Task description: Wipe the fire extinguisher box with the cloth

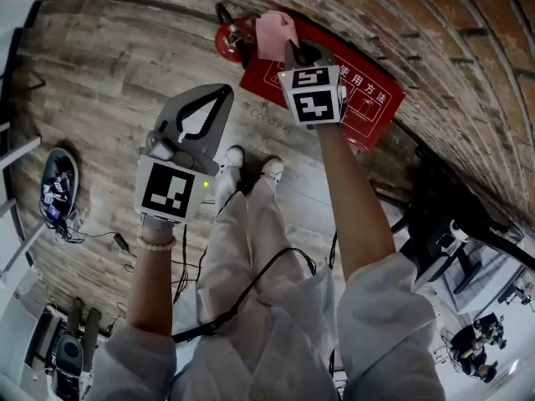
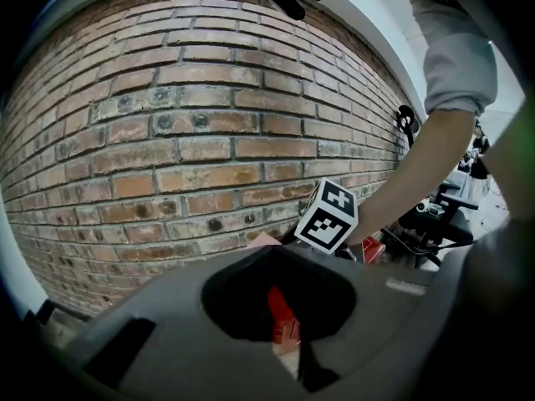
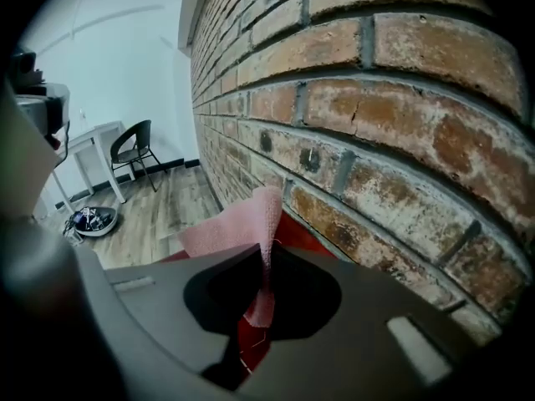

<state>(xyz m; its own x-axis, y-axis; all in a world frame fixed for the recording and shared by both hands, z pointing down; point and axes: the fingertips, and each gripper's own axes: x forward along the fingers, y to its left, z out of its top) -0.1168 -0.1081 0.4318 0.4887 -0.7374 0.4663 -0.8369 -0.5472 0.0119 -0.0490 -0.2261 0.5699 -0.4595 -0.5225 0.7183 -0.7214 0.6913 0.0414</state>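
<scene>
Over the red box (image 1: 368,107), the right hand-held gripper (image 1: 292,51) — arm outstretched — pinches the cloth (image 1: 274,32); left hand-held gripper (image 1: 220,98) closed, empty.

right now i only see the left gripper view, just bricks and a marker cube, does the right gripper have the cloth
observer: yes, the right gripper is shut on the pink cloth, which sticks up past its jaws.
operator: is it at the box
observer: the head view puts it over one end of the red fire extinguisher box, at the foot of the brick wall.
operator: where's my left one
observer: the left gripper hangs over the wood floor, apart from the box.
</scene>
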